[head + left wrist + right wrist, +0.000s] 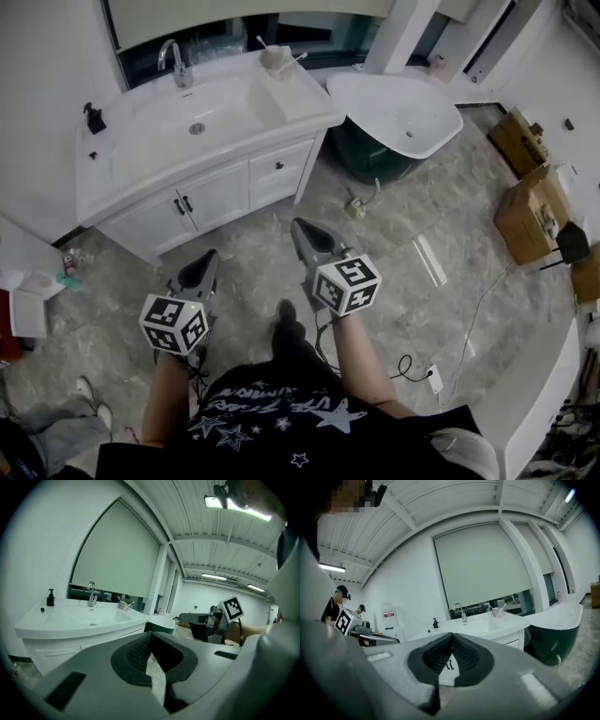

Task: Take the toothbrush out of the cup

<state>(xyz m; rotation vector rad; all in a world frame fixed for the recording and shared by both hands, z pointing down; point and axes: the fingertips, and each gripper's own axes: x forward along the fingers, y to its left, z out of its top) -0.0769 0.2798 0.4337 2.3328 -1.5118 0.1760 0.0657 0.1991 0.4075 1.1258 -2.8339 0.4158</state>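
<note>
A small beige cup [273, 58] with toothbrushes [292, 60] sticking out stands at the back right corner of the white vanity top [131, 159], right of the basin. The cup [123, 604] shows far off in the left gripper view, and the cup [496, 611] also in the right gripper view. My left gripper [208, 255] and right gripper [300, 225] are held low over the floor in front of the vanity, well short of the cup. Each one's jaws meet at the tips with nothing between them.
A chrome faucet [173, 64] and a black soap dispenser [94, 118] stand on the vanity. A white bathtub [403, 112] sits to its right. Cardboard boxes [530, 211] line the right wall. A cable and socket [433, 377] lie on the floor. Another person's legs [56, 427] are at lower left.
</note>
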